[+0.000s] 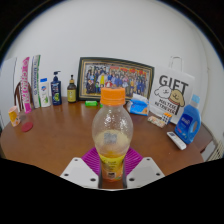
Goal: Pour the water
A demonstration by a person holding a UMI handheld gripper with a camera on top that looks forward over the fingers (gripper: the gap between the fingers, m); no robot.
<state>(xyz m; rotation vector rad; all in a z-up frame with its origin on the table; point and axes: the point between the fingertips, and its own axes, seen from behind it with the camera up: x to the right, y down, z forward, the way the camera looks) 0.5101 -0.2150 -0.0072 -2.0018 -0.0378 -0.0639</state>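
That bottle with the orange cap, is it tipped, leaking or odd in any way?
Nothing stands out. The bottle stands upright between the gripper fingers, its orange cap on, and the wooden table around it shows no spill.

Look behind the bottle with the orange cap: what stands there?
Behind the bottle, held between the tool's fingers, a framed group photo leans at the wall, with a blue tub before it. The bottle hides the table right behind it.
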